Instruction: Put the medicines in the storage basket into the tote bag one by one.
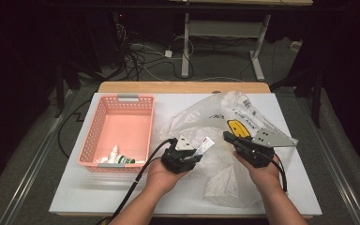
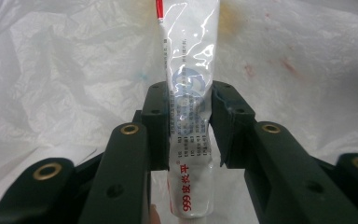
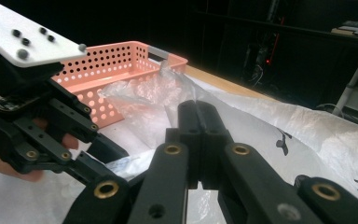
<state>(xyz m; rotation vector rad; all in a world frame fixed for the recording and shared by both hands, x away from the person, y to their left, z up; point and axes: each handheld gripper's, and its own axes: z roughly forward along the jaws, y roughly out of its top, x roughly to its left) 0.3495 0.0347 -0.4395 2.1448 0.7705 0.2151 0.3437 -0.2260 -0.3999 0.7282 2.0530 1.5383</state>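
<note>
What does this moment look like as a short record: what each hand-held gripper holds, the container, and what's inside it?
left hand-held gripper: shut on white ointment tube, held over the bag
right hand-held gripper: jaws shut, apparently pinching the clear plastic bag
container: pink perforated basket, left on the table
basket contents: a small white dropper bottle and a green-labelled item at the near end

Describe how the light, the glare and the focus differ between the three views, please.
High view: bright white table, dark surroundings, slightly soft. Left gripper view: the tube in the left gripper is sharp, with glare streaks on its wrapper; the plastic bag behind looks washed out. Right gripper view: shut right gripper is sharp, background black, pink basket evenly lit.
</note>
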